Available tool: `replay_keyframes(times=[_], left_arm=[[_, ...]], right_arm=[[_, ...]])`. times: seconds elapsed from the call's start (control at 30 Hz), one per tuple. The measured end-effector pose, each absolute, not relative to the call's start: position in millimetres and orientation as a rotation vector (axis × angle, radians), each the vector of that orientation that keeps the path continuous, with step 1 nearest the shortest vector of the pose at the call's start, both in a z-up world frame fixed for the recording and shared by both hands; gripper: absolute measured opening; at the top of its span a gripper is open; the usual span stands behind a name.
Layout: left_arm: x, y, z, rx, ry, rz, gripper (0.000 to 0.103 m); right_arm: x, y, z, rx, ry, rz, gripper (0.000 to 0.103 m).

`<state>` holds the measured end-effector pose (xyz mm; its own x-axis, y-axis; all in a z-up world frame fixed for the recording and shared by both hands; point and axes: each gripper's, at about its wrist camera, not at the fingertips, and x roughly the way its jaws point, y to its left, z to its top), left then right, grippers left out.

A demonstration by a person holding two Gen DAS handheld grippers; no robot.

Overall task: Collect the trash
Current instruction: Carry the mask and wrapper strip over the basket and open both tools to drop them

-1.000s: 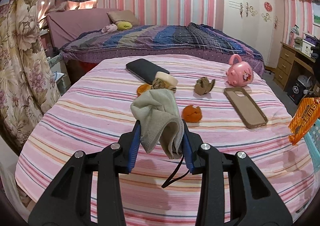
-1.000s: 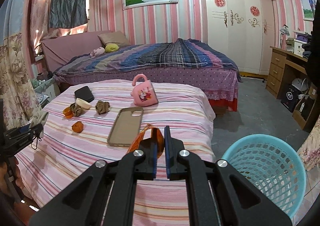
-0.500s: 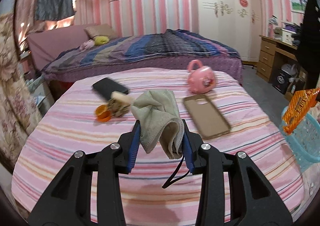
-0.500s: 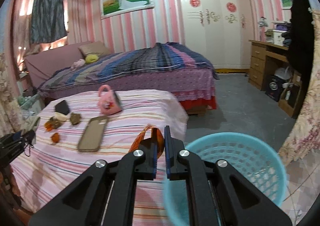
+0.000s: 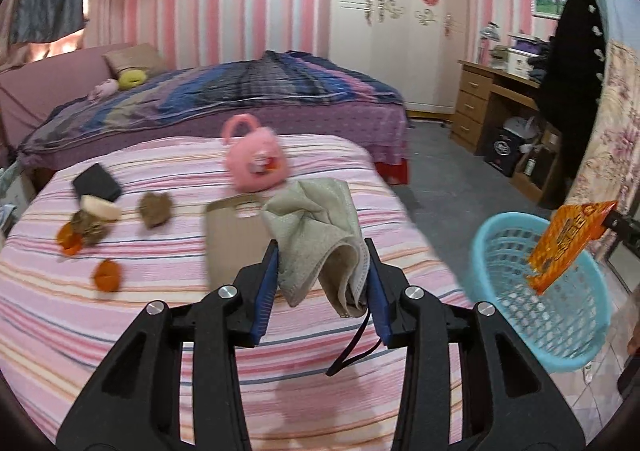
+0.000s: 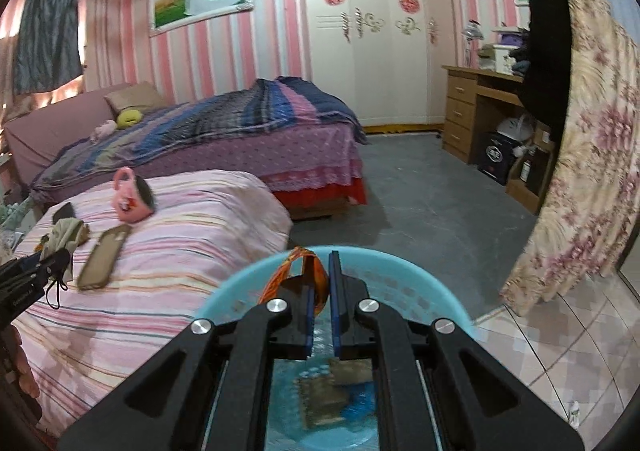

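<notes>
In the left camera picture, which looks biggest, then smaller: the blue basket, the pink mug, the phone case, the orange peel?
1. Blue basket, biggest by far.
2. Phone case, partly hidden behind the cloth.
3. Pink mug; it lies farther away, so the case and mug could really be closer in size.
4. Orange peel, smallest.

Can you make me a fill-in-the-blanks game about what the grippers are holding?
1. The left gripper is shut on a crumpled grey-green ____.
2. The right gripper holds a crinkly orange snack wrapper above the round light-blue plastic ____.
3. The flat tan phone case lies on the pink ____ bedspread.

Missing words: cloth; basket; striped
</notes>
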<state>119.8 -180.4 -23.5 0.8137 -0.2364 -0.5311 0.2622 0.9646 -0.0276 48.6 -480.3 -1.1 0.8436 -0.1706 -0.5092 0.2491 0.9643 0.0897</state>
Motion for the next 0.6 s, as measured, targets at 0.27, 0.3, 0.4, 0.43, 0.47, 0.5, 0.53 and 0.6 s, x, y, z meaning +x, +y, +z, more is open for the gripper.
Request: replay_keyframes(times=[0.27, 0.3, 0.4, 0.43, 0.47, 0.5, 0.53, 0.6], left_arm=[[116.4, -254.2, -35.9, 0.096, 0.577, -0.380, 0.039], [115.2, -263.6, -37.3, 0.105, 0.580, -0.396, 0.039], [114.0, -284.8, -39.0, 0.113, 0.588, -0.435, 0.039], [114.2, -292.0, -39.9, 0.113, 0.593, -0.448, 0.039], [114.8, -298.0, -40.3, 0.113, 0.598, -0.459, 0.039], [114.9, -304.9, -41.7, 0.114, 0.604, -0.474, 0.039], [115.0, -313.4, -43.2, 0.122, 0.613, -0.491, 0.039], [114.1, -324.9, -45.2, 0.135, 0.623, -0.514, 0.041]], right_arm=[[46.2, -515.7, -16.5, 0.165, 0.573, -0.303, 0.006], [47.0, -516.0, -18.2, 0.160, 0.577, -0.310, 0.006], [48.4, -522.0, -23.1, 0.156, 0.596, -0.334, 0.006], [48.6, -523.4, -23.3, 0.156, 0.597, -0.337, 0.006], [49.1, -525.1, -23.8, 0.156, 0.598, -0.344, 0.006], [49.3, -526.3, -23.7, 0.160, 0.597, -0.347, 0.006], [49.4, -526.9, -23.7, 0.163, 0.596, -0.347, 0.006], [49.4, -528.3, -24.9, 0.162, 0.598, -0.349, 0.006]])
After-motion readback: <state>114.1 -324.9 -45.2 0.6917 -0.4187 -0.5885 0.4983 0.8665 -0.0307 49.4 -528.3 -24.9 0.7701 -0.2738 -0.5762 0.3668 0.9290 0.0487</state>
